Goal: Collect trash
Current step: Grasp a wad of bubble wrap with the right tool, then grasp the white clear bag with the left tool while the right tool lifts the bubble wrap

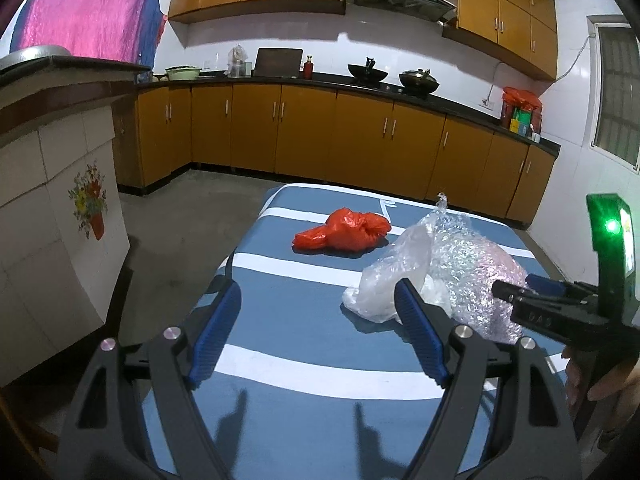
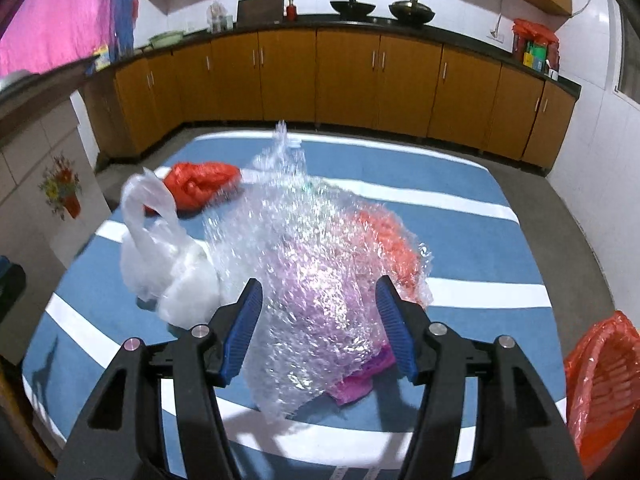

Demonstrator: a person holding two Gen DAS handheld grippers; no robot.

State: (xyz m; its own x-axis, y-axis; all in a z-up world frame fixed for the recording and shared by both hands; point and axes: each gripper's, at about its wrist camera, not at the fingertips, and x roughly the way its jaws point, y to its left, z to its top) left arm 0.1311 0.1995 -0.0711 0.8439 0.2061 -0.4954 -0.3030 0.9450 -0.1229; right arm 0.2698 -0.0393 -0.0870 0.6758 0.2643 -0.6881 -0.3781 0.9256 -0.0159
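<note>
So both my grippers are over the table (image 1: 304,364), which has a blue cloth with white stripes on it, and the trash is all sitting there in a loose pile. My left gripper (image 1: 318,300) has its jaws spread wide and nothing between them, just hanging over bare cloth with the white plastic bag (image 1: 390,276) right off the tip of one finger. My right gripper (image 2: 318,298) is also spread apart, but it has the bubble wrap (image 2: 304,264) sitting between the blue pads (image 2: 246,328); I honestly can't tell if the pads are touching it yet, and they aren't squeezed in on it. Under the bubble wrap there's a pink scrap (image 2: 354,386) poking out at the near edge and something orange (image 2: 390,240) showing through on the far side. The white bag leans right up against the wrap, and a crumpled red bag (image 1: 344,230) lies a bit further back on its own. From the left camera I can see the right gripper's body with a green light (image 1: 610,226) lit and some small embossed letters I can't read. Off the table's right edge there's a basket lined with a red bag (image 2: 600,388). No brand names readable anywhere, sorry.
</note>
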